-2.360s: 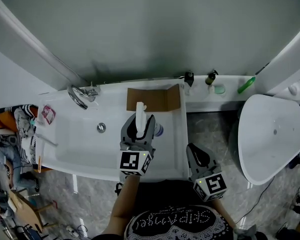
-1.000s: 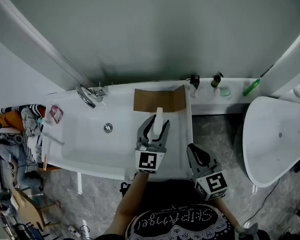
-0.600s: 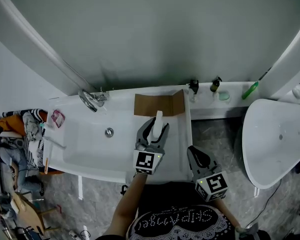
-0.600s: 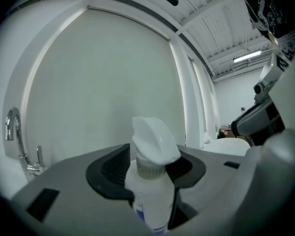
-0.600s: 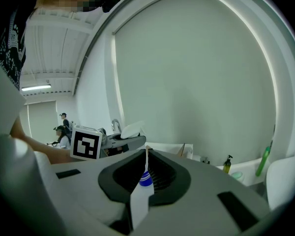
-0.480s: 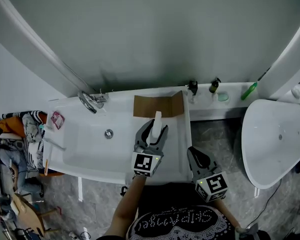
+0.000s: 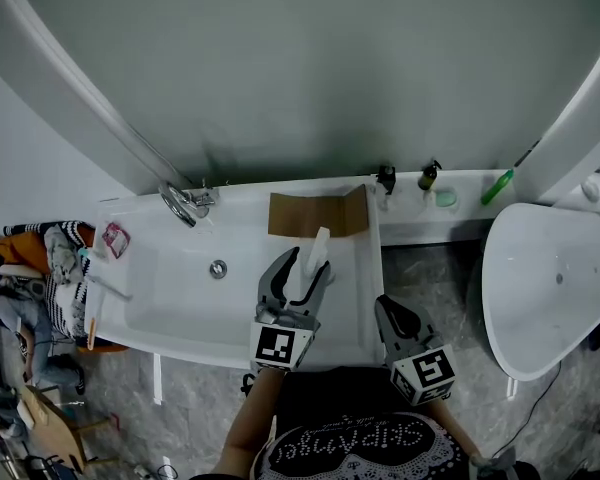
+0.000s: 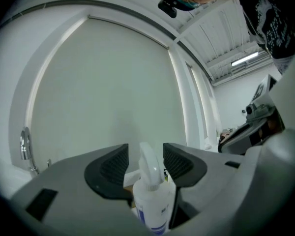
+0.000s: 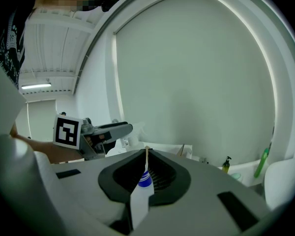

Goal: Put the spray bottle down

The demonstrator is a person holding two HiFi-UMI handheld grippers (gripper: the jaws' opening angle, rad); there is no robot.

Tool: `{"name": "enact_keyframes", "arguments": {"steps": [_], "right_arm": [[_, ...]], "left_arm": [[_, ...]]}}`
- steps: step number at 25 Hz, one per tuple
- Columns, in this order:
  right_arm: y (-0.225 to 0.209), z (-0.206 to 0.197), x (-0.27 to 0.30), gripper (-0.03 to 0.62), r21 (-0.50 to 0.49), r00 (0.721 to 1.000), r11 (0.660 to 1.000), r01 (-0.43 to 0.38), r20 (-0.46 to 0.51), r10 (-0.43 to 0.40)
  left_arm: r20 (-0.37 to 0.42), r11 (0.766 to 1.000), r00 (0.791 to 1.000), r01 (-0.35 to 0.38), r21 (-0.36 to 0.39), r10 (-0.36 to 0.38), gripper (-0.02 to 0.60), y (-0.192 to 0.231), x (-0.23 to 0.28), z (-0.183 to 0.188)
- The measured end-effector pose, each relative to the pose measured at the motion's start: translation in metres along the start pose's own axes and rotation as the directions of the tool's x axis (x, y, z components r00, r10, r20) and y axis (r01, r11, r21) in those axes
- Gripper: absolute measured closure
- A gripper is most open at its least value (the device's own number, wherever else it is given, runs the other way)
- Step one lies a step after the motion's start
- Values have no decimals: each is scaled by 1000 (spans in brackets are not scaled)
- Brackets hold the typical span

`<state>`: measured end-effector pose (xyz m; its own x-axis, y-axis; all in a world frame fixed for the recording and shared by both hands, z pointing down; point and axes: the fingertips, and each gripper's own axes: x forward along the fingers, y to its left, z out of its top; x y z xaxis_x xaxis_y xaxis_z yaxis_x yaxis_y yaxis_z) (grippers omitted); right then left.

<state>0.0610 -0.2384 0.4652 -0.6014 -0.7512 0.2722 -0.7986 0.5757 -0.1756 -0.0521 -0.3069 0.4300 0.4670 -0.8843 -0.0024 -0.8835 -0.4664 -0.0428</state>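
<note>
While the tap [image 7: 185, 206] and the long white tub [image 7: 160, 298] are being left alone at the left of the scene, the release step is being carried out toward the tub's right end. The left gripper [image 7: 302, 268] is being held level there and its jaws are being opened wide. The spray bottle [image 7: 318, 248] is being framed between them, upright. In the left gripper view a gap is being shown on either side of its nozzle, so it is not being squeezed. The bottle is being borne by the white surface just near of the brown cardboard [image 7: 315, 213]. Whether that surface is the tub's floor or its rim is not being made clear.

Further right and nearer, the right gripper [image 9: 146, 154] is being held with its jaws together on a white strip [image 9: 139, 205] with a blue band. This is being seen edge-on and cannot be named more closely. On the far ledge [image 7: 405, 206] a dark pump bottle [image 7: 427, 176] is being left standing.

The setting-down is being judged as all but done. What is being called for next is a straight withdrawal of the left gripper toward the near side. Neither pad should be dragged against the bottle, or it may be tipped.
</note>
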Motion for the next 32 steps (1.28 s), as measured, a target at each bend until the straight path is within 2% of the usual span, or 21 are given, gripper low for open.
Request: {"name": "enact_keyframes", "arguments": {"steps": [2, 5, 8, 12, 17, 20, 27, 32], "right_arm": [[0, 0, -1, 566, -2, 1000, 1000, 3, 0, -3], [0, 0, -2, 566, -6, 1000, 1000, 5, 0, -5], [3, 0, -3, 566, -10, 1000, 1000, 0, 1, 0], [8, 0, -3, 566, -17, 1000, 1000, -11, 3, 11], [6, 2, -4, 566, -19, 1000, 1000, -1, 5, 1], [5, 3, -5, 566, -20, 1000, 1000, 3, 6, -3], [10, 1, -3, 566, -27, 1000, 1000, -7, -1, 7], [13, 2, -4, 566, -32, 1000, 999, -13, 1, 13]], "left_arm": [[56, 998, 998, -30, -48, 32, 367, 3, -10, 20], [72, 998, 997, -26, -60, 31, 375, 3, -26, 38], [45, 1000, 999, 8, -28, -7, 476, -1, -40, 39], [85, 999, 996, 14, -35, -11, 571, -5, -53, 54], [94, 997, 995, 28, -76, -21, 577, -16, -66, 77], [71, 998, 997, 23, -60, -19, 577, -21, -81, 79], [0, 997, 1000, -31, -67, 31, 578, -21, -115, 59], [-16, 988, 996, -90, -125, 89, 578, -19, -126, 40]]}}
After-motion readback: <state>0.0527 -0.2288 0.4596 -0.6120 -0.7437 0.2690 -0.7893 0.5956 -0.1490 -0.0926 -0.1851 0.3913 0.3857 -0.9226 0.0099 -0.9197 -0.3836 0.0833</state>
